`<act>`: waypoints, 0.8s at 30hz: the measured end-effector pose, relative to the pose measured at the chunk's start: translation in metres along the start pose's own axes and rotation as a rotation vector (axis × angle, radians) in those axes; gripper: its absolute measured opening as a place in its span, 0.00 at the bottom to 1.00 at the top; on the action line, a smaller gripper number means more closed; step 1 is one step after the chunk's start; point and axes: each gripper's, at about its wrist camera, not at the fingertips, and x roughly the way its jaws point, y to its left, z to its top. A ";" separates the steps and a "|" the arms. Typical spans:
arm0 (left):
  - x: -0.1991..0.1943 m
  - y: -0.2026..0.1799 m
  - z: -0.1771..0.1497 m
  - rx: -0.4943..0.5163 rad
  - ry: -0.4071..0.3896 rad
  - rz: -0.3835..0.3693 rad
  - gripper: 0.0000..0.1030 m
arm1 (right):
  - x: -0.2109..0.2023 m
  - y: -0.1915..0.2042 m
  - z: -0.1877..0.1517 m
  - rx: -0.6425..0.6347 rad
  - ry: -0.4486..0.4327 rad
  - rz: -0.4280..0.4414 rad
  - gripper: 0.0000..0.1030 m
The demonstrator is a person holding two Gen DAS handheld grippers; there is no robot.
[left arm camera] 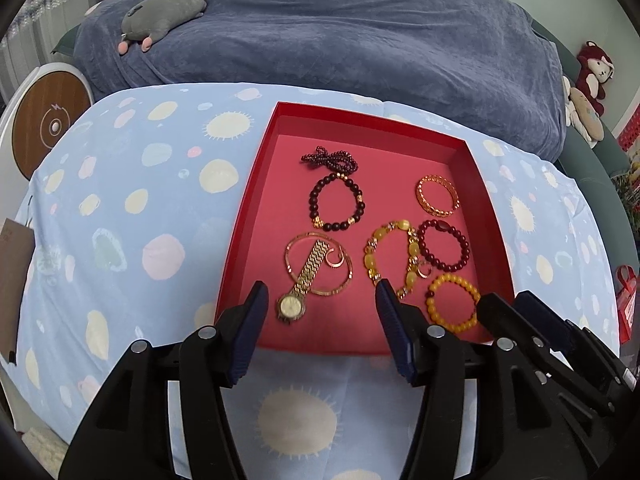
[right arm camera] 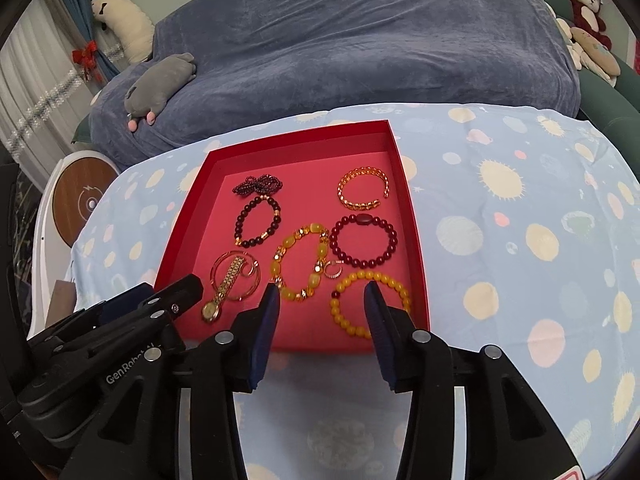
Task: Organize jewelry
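A red tray lies on the spotted blue cloth and holds several pieces. At the left are a gold watch lying across a thin gold bangle, a dark bead bracelet and a garnet bead string. To the right lie an amber cuff, a yellow-and-gold bracelet, a dark red bracelet and a yellow bead bracelet. My left gripper hangs open over the tray's near edge above the watch. Open too, my right gripper hovers by the yellow bracelets. Neither holds anything.
The spotted cloth spreads wide to the right of the tray. Behind it is a bed under a blue blanket with a grey plush. A round wooden-topped device stands at the left. Plush toys sit far right.
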 end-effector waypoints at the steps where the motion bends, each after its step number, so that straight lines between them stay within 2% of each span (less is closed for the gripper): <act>1: -0.003 0.000 -0.003 0.000 0.000 -0.001 0.51 | -0.003 0.000 -0.003 0.001 0.000 0.001 0.42; 4: -0.013 0.000 -0.014 0.007 -0.003 -0.004 0.51 | -0.013 0.000 -0.012 0.002 -0.004 0.000 0.43; 13: -0.038 -0.001 -0.044 0.039 -0.024 0.041 0.56 | -0.042 -0.004 -0.043 0.001 -0.038 -0.056 0.61; 22: -0.047 0.008 -0.064 0.012 -0.016 0.060 0.62 | -0.059 -0.009 -0.066 0.013 -0.066 -0.076 0.81; 24: -0.048 0.008 -0.067 0.018 -0.017 0.063 0.64 | -0.061 -0.010 -0.069 0.018 -0.067 -0.076 0.81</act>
